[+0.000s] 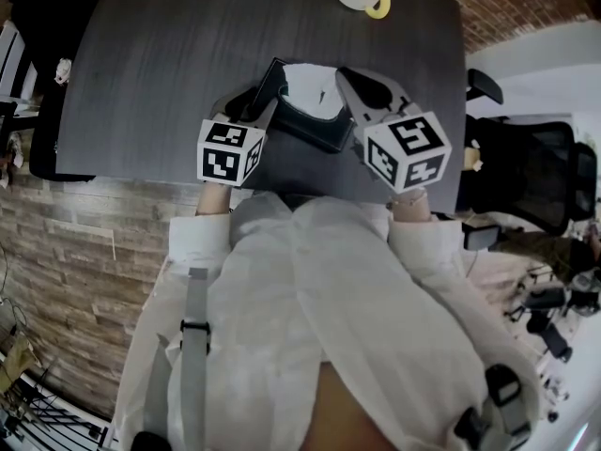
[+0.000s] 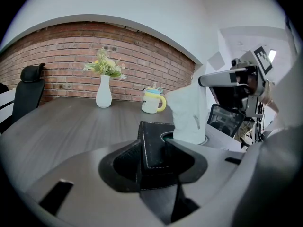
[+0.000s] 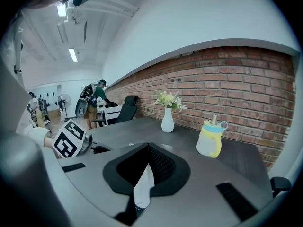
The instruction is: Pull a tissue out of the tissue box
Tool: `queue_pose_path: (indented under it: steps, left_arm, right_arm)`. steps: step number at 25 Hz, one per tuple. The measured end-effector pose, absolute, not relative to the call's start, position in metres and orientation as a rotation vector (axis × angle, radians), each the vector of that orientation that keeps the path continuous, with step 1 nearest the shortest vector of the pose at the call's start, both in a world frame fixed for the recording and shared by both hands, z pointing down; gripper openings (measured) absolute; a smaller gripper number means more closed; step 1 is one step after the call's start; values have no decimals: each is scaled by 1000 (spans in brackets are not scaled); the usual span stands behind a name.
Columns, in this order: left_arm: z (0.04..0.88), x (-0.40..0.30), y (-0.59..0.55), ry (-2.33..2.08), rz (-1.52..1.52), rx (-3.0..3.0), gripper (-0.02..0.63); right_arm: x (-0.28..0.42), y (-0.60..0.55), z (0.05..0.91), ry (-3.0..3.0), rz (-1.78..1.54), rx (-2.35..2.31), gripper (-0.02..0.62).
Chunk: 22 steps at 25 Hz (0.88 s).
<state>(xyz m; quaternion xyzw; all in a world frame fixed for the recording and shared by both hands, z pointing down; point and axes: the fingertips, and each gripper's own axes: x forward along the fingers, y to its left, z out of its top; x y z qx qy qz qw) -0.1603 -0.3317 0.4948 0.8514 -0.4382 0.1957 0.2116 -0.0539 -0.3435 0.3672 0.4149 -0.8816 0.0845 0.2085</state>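
Pulling the tissue (image 2: 189,115) up out of the tissue box (image 2: 150,135).
Clamping the box's near corner in left gripper (image 2: 152,148) fingers, pinching the tissue tight in closed right gripper (image 3: 147,150) fingers above the box; likely needing more lift, lower end sitting in the box's slot.

Probably an office: long dark meeting table (image 1: 188,64), black swivel chairs (image 1: 549,181), brick wall (image 2: 71,65), ceiling strip lights (image 3: 72,55).
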Motion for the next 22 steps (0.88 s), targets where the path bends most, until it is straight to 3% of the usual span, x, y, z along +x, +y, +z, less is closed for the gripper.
queue_pose_path:
  steps: [22]
  left_arm:
    - [496,-162,-332,-1210,506,2323,163]
  right_arm:
    - [-51,-346,336,-2517,174,1195,6]
